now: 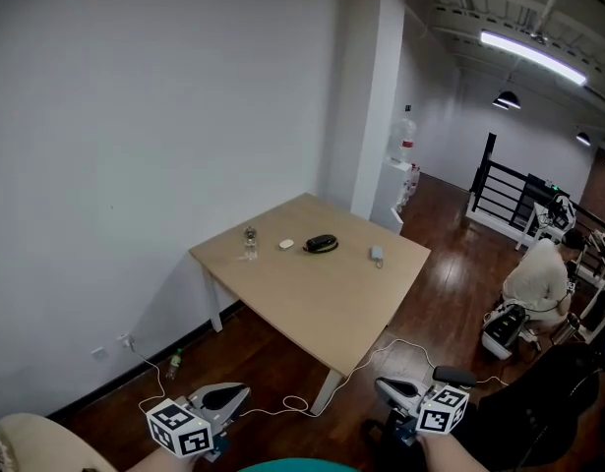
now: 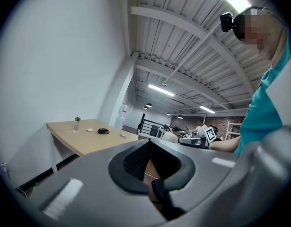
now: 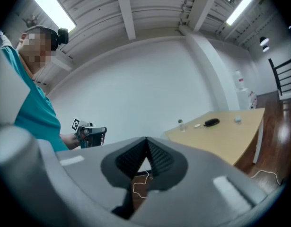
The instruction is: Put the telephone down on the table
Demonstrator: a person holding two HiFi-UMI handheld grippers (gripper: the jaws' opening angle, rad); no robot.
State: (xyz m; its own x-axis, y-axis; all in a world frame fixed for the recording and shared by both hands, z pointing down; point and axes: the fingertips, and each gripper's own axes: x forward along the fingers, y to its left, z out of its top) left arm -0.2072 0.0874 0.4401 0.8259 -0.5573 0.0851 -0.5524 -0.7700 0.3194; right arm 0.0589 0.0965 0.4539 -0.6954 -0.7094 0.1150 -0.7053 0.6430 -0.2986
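Desk: light wood, standing in the corner against the white wall, on a dark wooden floor.

Telephone: a dark oblong object lying flat on the far half of the desk. In the head view its long axis runs roughly left to right, with the right end slightly higher in frame. It is too small to tell which end is which. It is well apart from both tools.

Other items on the desk: a small clear bottle stands upright to the telephone's left. A small white piece lies between the bottle and the telephone. A small grey piece lies to the telephone's right, near the desk edge.

Left tool: low in the head view, short of the desk. Its own view shows the jaws closed tip to tip with nothing between them.

Right tool: also low in the frame, over the floor. Its jaws meet at the tips and hold nothing.

A white cable trails across the floor below the desk's near corner.
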